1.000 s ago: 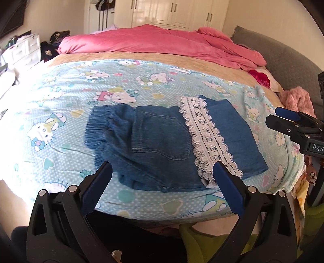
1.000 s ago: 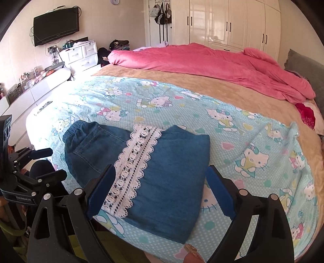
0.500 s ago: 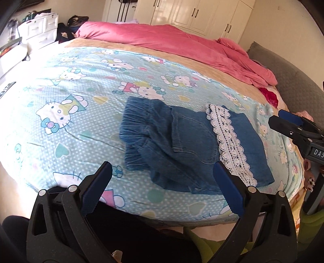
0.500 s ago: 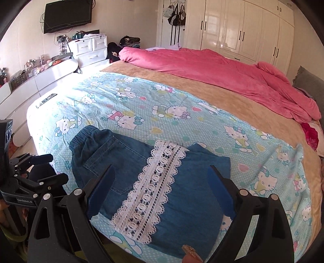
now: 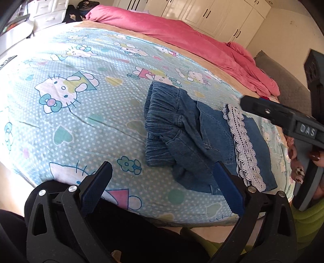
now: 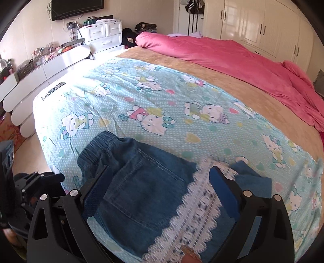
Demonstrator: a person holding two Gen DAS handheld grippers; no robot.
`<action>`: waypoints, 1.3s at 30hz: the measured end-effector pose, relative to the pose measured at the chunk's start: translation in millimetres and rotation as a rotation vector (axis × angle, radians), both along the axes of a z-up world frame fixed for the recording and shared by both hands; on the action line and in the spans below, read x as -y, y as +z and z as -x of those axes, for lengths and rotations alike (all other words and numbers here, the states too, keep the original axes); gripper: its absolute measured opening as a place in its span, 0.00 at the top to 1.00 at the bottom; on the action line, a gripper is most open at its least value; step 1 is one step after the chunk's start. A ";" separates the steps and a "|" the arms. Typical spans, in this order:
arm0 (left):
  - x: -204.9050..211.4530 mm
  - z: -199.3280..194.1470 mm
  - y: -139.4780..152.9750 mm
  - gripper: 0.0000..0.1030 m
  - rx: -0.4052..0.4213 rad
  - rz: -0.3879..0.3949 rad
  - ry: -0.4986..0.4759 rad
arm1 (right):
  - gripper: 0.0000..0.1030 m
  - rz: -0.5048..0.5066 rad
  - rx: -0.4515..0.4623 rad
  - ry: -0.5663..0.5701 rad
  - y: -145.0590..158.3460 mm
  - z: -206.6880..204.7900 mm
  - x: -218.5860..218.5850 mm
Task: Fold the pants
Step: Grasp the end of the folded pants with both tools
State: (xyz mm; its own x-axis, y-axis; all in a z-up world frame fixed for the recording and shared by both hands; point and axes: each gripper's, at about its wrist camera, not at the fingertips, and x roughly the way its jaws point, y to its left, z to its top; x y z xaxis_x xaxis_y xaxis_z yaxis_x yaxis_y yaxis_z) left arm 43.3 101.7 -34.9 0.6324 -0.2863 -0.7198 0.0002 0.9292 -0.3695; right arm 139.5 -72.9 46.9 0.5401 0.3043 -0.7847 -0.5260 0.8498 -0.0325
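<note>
Both grippers are wide open and hold nothing. Right gripper (image 6: 159, 186) hangs over the folded blue pants (image 6: 141, 186), and its jaws are opening more, with the pocket and white lace (image 6: 194, 214) showing between them. Left gripper (image 5: 162, 183) is at the near edge, next to the pants' bunched waist, on the cat-print sheet (image 5: 81, 101)

Pink duvet (image 6: 232, 58) on bed; drawers (image 6: 105, 34), TV (image 6: 77, 8) (wall-mtd).

The pants (image 6: 141, 194) run off the right wrist picture's bottom edge, their lace band (image 6: 194, 218) perhaps blurred.
</note>
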 end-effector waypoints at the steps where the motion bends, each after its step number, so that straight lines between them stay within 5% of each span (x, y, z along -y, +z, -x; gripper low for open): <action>1: -0.6 0.4 -1.0 0.09 0.004 0.006 -0.002 | 0.07 0.000 -0.013 0.011 -2.9 -4.8 -7.8; 4: 1.8 0.7 -2.4 0.12 0.011 0.022 -0.012 | 0.07 0.000 -0.043 0.032 -10.0 -14.5 -22.5; 7: 8.1 -6.2 -3.4 0.28 0.023 0.046 -0.038 | 0.07 0.002 -0.094 0.064 -22.0 -25.6 -42.4; 10: 12.7 -11.1 -6.2 0.53 0.025 0.066 -0.065 | 0.07 0.019 -0.131 0.094 -34.4 -33.6 -63.0; 13: 19.6 -12.6 -6.3 0.60 0.038 0.035 -0.087 | 0.07 0.039 -0.165 0.114 -46.1 -41.0 -79.2; 19: 24.5 -16.6 -8.7 0.60 0.040 0.046 -0.106 | 0.08 0.036 -0.249 0.128 -71.2 -57.3 -103.9; 20: 24.2 -17.0 -9.1 0.60 0.039 0.049 -0.103 | 0.16 0.038 -0.258 0.134 -75.5 -58.7 -106.6; 21: 22.8 -16.4 -8.8 0.60 0.040 0.046 -0.099 | 0.38 0.045 -0.263 0.141 -79.1 -59.0 -108.3; 22: 22.5 -16.4 -9.0 0.60 0.039 0.036 -0.093 | 0.47 0.045 -0.271 0.148 -81.4 -59.1 -109.5; 27: 13.1 -13.2 -10.1 0.57 0.037 0.047 -0.071 | 0.72 0.015 -0.229 0.195 -68.7 -48.4 -104.4; 29: 5.4 -13.8 -11.5 0.46 0.036 0.049 -0.055 | 0.73 -0.017 -0.217 0.195 -57.7 -47.1 -94.3; 39: 7.3 -13.1 -2.7 0.31 0.063 0.089 -0.060 | 0.76 -0.190 -0.151 0.097 -7.0 -47.9 -6.2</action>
